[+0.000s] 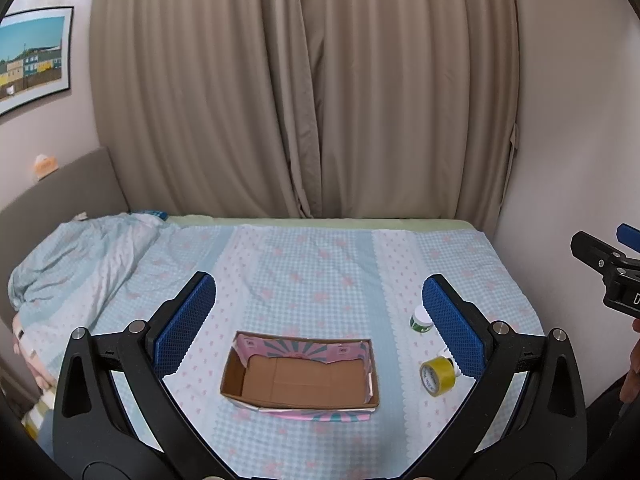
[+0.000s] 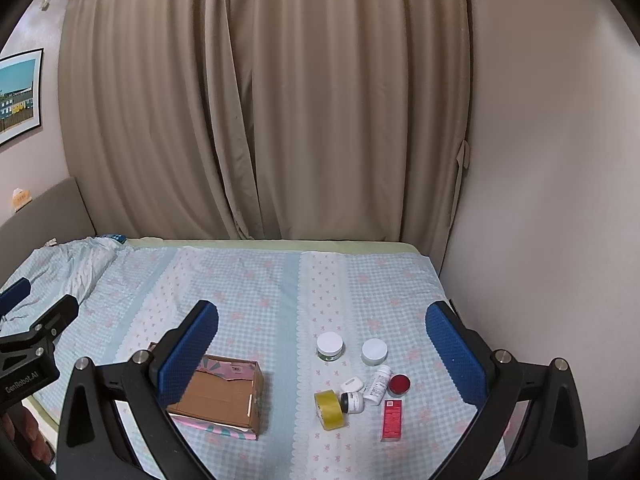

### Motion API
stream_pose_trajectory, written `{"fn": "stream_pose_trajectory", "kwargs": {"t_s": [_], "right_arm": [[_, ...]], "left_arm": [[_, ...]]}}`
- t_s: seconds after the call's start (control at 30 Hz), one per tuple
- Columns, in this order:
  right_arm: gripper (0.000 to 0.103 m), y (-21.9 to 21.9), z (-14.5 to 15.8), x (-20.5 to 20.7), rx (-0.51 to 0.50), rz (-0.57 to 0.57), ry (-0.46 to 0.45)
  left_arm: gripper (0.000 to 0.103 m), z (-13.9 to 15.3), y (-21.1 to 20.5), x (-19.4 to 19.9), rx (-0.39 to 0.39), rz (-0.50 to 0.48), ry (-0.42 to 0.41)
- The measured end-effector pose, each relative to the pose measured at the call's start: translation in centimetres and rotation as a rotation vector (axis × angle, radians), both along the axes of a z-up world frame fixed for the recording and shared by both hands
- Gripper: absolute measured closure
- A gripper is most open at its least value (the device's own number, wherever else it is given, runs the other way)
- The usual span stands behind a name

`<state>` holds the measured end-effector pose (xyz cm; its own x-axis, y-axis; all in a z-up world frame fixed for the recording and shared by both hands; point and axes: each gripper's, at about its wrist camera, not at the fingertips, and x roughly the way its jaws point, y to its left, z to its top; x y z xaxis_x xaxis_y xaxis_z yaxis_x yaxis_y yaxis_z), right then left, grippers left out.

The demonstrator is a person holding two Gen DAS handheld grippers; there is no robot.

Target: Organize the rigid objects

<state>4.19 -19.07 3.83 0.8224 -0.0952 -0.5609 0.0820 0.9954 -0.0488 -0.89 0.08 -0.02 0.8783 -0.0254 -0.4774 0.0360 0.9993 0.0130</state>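
An open cardboard box [image 1: 300, 380] with pink patterned flaps lies on the bed; it also shows in the right wrist view [image 2: 224, 396]. It holds nothing. Right of it lie a yellow tape roll [image 2: 330, 409], two white-lidded jars [image 2: 330, 346] [image 2: 375, 352], a white bottle [image 2: 378, 384], a black-capped bottle [image 2: 353, 402], a red-lidded tin [image 2: 399, 385] and a red packet [image 2: 392, 420]. My left gripper [image 1: 318, 320] is open above the box. My right gripper [image 2: 322, 352] is open above the cluster. Both are empty.
The bed is covered by a light blue checked sheet [image 1: 320, 264]. A rumpled blanket [image 1: 76, 264] lies at its left. Beige curtains [image 1: 304, 92] hang behind the bed and a wall [image 2: 540, 240] closes the right side. A grey headboard [image 1: 52, 196] stands at left.
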Motion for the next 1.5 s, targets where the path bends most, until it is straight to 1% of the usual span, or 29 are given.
{"fn": "stream_pose_trajectory", "kwargs": {"t_s": [0.17,0.47,0.67,1.13,1.3,1.37,1.5], "right_arm": [[0.000,-0.1,0.1,-0.2,0.010,0.010,-0.009],[0.000,-0.3,-0.2,-0.4,-0.004,0.009,-0.029],[0.000,-0.4,-0.4,-0.7,0.005,0.005,-0.040],[0.000,-1.2,-0.9,-0.9,0.011,0.000,-0.041],[0.000,-1.2,-0.8,-1.2,0.014,0.000,-0.048],[0.000,-1.8,-0.7,-1.3,0.016,-0.008,-0.051],[0.000,-4.0,-1.3,-1.1,0.015,-0.044,-0.023]], "left_arm": [[0.001,0.1,0.1,0.0,-0.004,0.003,-0.005],[0.001,0.2,0.2,-0.3,-0.010,0.001,-0.019],[0.001,0.3,0.3,-0.2,-0.027,-0.009,-0.022],[0.001,-0.1,-1.3,0.0,-0.008,-0.019,-0.013],[0.001,-0.3,-2.0,0.6,-0.013,-0.033,0.007],[0.001,-0.5,-2.5,1.0,-0.014,-0.036,0.018],[0.001,-1.5,-4.0,2.8,-0.035,-0.062,0.078]]}}
